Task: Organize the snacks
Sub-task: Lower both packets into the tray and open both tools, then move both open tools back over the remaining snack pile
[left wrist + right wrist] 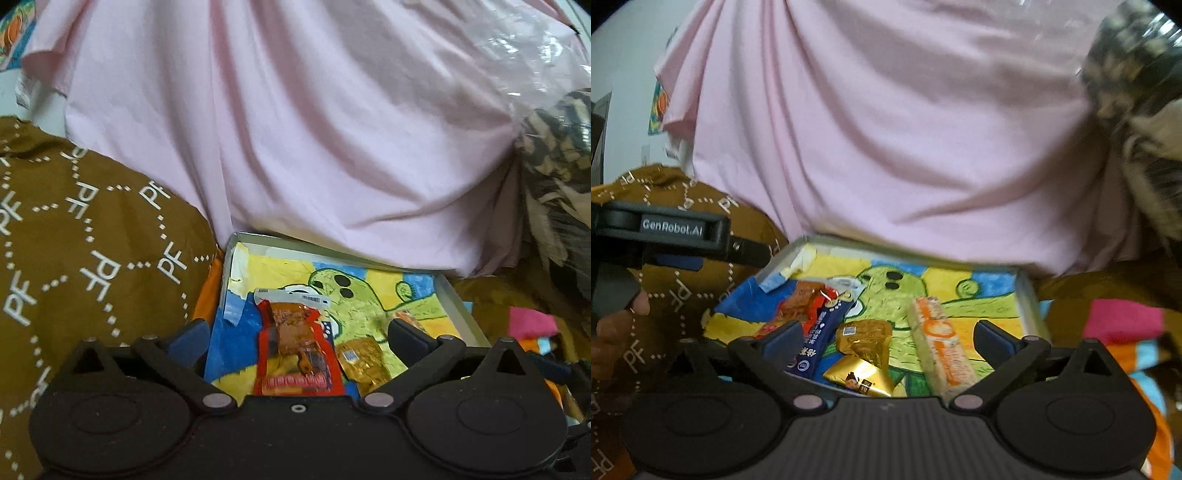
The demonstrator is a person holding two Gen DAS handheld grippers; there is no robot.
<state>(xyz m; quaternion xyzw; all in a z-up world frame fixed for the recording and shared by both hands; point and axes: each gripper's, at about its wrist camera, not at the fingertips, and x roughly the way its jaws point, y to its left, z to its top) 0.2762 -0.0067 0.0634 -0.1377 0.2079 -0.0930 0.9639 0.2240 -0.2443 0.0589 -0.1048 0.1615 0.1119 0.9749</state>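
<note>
A shallow white box [458,306] lined with a bright crayon drawing lies low in both views. In the left wrist view a red snack packet [295,354] and a golden wrapped snack [364,360] lie in it. My left gripper [297,325] hangs open above them, gripping nothing. The right wrist view shows the box [1027,295] holding a red packet [798,306], a blue packet [827,328], a brown wrapper [866,338], a gold packet [860,380] and a white-and-orange bar [942,343]. My right gripper [888,326] is open over them, empty.
A large pink cloth [295,129] bulges right behind the box. Brown fabric printed with letters [74,240] lies to the left, and dark patterned fabric [557,155] to the right. A hand [613,332] holds the left tool's housing [676,230] at the left edge. Pink and orange cloth [1123,325] lies at lower right.
</note>
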